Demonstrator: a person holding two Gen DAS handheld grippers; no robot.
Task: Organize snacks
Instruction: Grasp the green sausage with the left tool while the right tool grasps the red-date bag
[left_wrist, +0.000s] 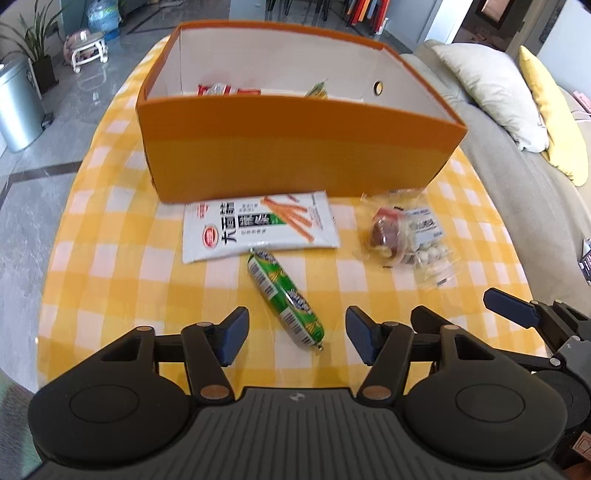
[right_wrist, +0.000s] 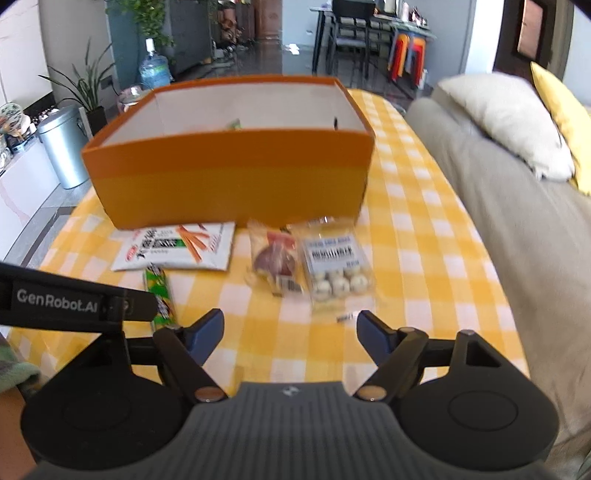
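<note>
Your table (left_wrist: 110, 280) carried a yellow-and-white checked cloth (left_wrist: 388, 295) over its whole visible top. On the cloth stood an open orange box (left_wrist: 295, 147), holding a few packets. Against the box's near wall lay a flat white snack packet (left_wrist: 258, 229) printed with orange sticks. Touching that packet's near edge lay a green sausage stick (left_wrist: 286, 295), set at a slant. To your right of these, near the box, two clear bags lay touching: one of reddish-brown pieces (right_wrist: 275, 258), one of white balls (right_wrist: 334, 264).
</note>
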